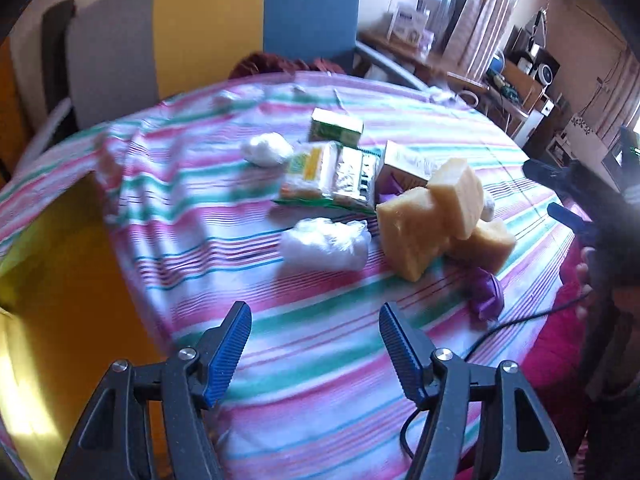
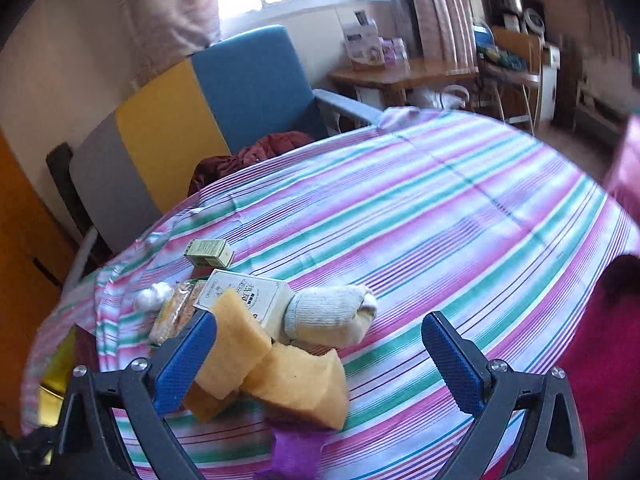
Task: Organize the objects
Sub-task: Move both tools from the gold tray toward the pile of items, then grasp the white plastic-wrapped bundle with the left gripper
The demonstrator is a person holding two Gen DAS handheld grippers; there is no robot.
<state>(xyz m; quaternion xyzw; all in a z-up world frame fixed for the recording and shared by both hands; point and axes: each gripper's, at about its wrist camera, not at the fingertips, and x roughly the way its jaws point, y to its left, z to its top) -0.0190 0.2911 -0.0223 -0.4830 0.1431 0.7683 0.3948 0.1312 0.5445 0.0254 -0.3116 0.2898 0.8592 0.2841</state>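
Observation:
Several objects lie in a cluster on the striped tablecloth (image 1: 200, 200): yellow sponge blocks (image 1: 412, 232), a cream box (image 1: 404, 164), a green box (image 1: 336, 128), a snack packet (image 1: 332, 176), two crumpled white bags (image 1: 324, 242) and a purple scrap (image 1: 486, 288). My left gripper (image 1: 314, 308) is open over bare cloth in front of the cluster. My right gripper (image 2: 320, 320) is open and wide above the sponge blocks (image 2: 300, 384), with a rolled sock (image 2: 336, 312), the cream box (image 2: 248, 296) and the green box (image 2: 208, 252) beyond. Neither gripper holds anything.
A chair (image 2: 168, 132) with grey, yellow and blue panels stands behind the table, with dark red cloth (image 2: 256, 152) on its seat. A wooden desk (image 2: 400, 72) stands at the back right. A black cable (image 1: 504, 324) crosses the near cloth. The table's right half (image 2: 460, 208) bears only the striped cloth.

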